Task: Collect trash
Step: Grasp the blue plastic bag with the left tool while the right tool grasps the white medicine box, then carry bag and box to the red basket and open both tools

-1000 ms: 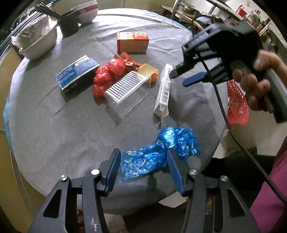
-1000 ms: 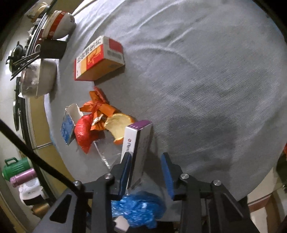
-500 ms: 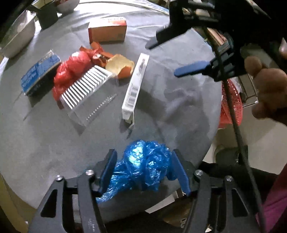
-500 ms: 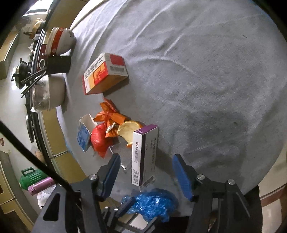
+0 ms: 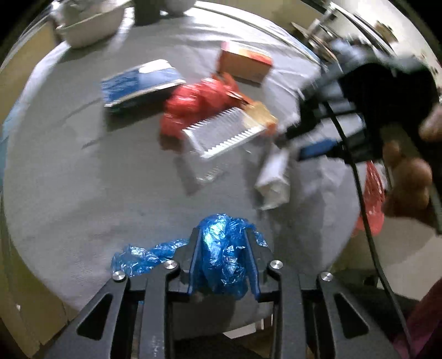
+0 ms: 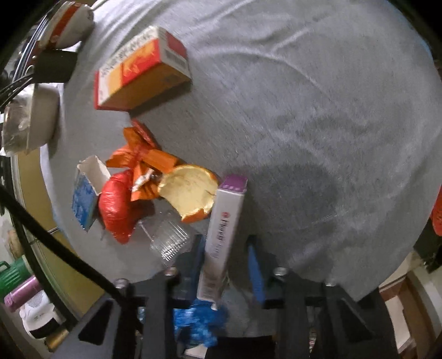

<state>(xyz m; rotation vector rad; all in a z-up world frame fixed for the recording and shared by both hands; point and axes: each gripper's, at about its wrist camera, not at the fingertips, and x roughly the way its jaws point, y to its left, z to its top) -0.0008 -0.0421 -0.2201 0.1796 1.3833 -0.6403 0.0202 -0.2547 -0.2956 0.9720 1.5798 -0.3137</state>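
My left gripper (image 5: pixel 222 243) is shut on a crumpled blue plastic bag (image 5: pixel 221 256) at the near edge of the round grey table (image 5: pixel 69 179); a tail of the bag trails left. My right gripper (image 6: pixel 225 248) is open around a long white box with a purple end (image 6: pixel 225 229); the box lies between its fingers, apart from the right one. In the left wrist view the right gripper (image 5: pixel 301 140) hovers over that white box (image 5: pixel 273 176). The blue bag also shows under the right gripper (image 6: pixel 199 320).
On the table lie a red plastic bag (image 5: pixel 193 107), a clear ribbed plastic tray (image 5: pixel 221 132), a blue packet (image 5: pixel 138 82), an orange-red carton (image 6: pixel 138 69), orange wrappers (image 6: pixel 141 149) and an orange peel (image 6: pixel 190 190). Bowls (image 5: pixel 91 22) stand at the far edge. A red basket (image 5: pixel 373 198) is beside the table.
My left gripper has closed on the blue bag. My right gripper has come down over the white box, so the box now lies between its fingers.
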